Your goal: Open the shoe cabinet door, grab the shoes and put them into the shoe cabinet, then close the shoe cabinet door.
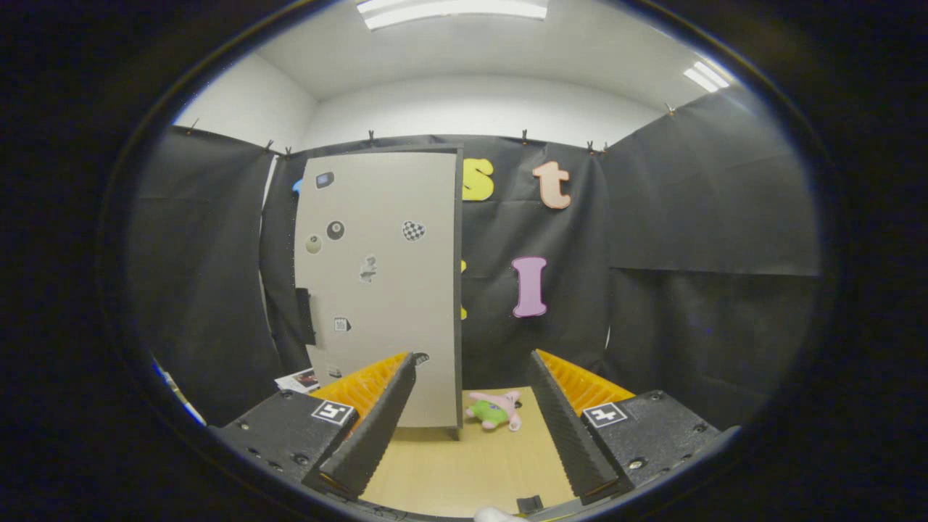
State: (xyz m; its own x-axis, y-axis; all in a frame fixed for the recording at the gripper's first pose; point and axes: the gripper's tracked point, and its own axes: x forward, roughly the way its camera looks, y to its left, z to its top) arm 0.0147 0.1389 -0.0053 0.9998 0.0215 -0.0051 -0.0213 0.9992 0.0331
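Observation:
A tall pale shoe cabinet (377, 290) stands ahead and to the left, against the black cloth wall. Its door is closed, dotted with small stickers, and a dark handle (306, 316) sits on its left edge. My gripper (471, 362) is open, well short of the cabinet, and nothing lies between its fingers. The left finger (377, 417) overlaps the cabinet's lower part in the view. A small pink and green plush slipper (495, 410) lies on the wooden floor (464, 464), just right of the cabinet's base and beyond the fingers.
Black cloth walls close the booth on the left, back and right. A flat printed paper (299, 380) lies on the floor left of the cabinet. The wooden floor runs between the fingers up to the cabinet.

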